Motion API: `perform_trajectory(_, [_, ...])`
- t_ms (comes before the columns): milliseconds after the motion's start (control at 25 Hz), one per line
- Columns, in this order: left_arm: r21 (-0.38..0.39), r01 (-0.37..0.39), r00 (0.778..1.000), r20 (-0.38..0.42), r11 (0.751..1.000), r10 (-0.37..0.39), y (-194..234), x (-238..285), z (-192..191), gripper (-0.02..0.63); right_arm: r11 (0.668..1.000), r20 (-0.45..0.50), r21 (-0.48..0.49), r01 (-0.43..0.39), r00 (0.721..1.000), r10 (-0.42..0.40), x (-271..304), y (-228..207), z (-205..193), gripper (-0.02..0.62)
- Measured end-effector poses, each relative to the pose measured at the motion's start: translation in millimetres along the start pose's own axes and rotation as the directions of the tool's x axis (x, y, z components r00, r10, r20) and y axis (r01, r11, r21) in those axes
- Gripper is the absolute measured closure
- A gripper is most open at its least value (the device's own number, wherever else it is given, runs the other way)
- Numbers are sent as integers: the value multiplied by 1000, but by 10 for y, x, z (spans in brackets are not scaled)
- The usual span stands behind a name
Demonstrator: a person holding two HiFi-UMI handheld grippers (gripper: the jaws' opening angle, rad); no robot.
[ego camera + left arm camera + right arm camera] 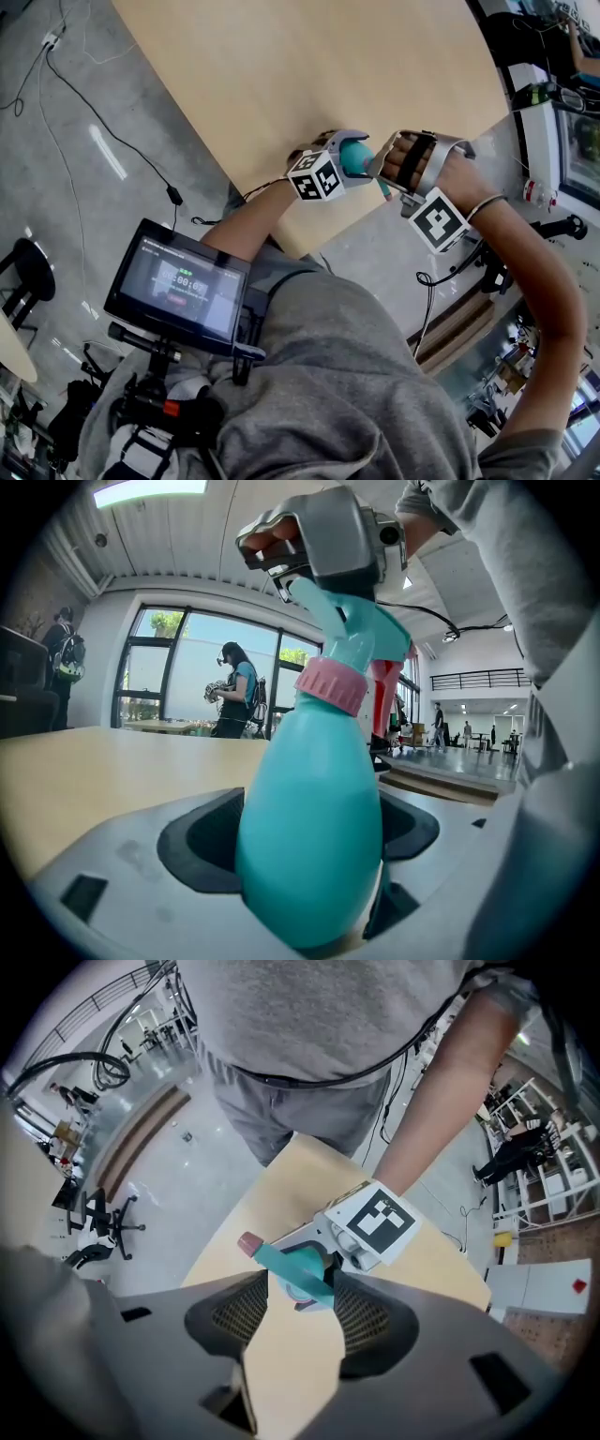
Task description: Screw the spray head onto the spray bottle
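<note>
At left, left claw [305, 841] clamped on the belly of the teal spray bottle [314, 761], held roughly upright above the near corner of the wooden surface [309, 66] — keep that clamp firm and steady. Pink collar [330, 684] sitting at the neck, spray head [352, 635] above it. At right, right claw [298, 1307] pointing down, jaws apart, straddling the spray head without seeming to press on it. Close squarely on the head, then twist about the bottle's own axis — no tilting, to avoid cross-threading.
</note>
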State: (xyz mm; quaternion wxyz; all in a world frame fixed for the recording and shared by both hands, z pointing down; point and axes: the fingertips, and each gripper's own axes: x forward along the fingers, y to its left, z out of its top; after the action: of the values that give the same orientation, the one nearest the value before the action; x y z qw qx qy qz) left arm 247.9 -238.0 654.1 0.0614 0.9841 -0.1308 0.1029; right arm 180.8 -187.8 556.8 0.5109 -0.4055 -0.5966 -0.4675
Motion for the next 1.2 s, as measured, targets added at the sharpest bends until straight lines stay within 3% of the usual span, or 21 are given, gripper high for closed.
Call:
perform_trajectory(120, [2, 26, 1000, 12, 1000, -26, -42, 54, 9, 218, 990, -27, 15, -137, 990, 137, 40, 228, -41, 394])
perform_trajectory(400, [-5, 54, 998, -19, 999, -54, -52, -98, -100, 217, 987, -60, 150, 50, 997, -42, 89, -110, -213, 394])
perform_trajectory(640, [-4, 96, 995, -24, 995, -96, -78, -101, -87, 216, 995, -53, 96, 9, 999, -4, 116, 13, -93, 394])
perform_trajectory(800, [-8, 99, 995, -22, 995, -99, -84, -95, -72, 216, 982, -66, 190, -10, 998, 23, 261, 16, -98, 397])
perform_trajectory(920, [-9, 95, 995, -21, 995, -95, -86, -81, -62, 216, 942, -60, 334, 15, 998, 6, 328, -10, -98, 459])
perform_trajectory(1000, [-12, 92, 996, -19, 996, -92, -90, -70, -58, 216, 898, -24, 439, 32, 999, -24, 323, 12, -129, 459])
perform_trajectory(1120, [-16, 91, 996, -16, 996, -91, -102, -64, -60, 216, 797, 80, 603, 35, 991, -104, 313, 31, -179, 460])
perform_trajectory(1200, [-14, 89, 996, -17, 996, -89, -107, -70, -65, 216, 708, 130, 705, 37, 975, -181, 317, 9, -184, 460])
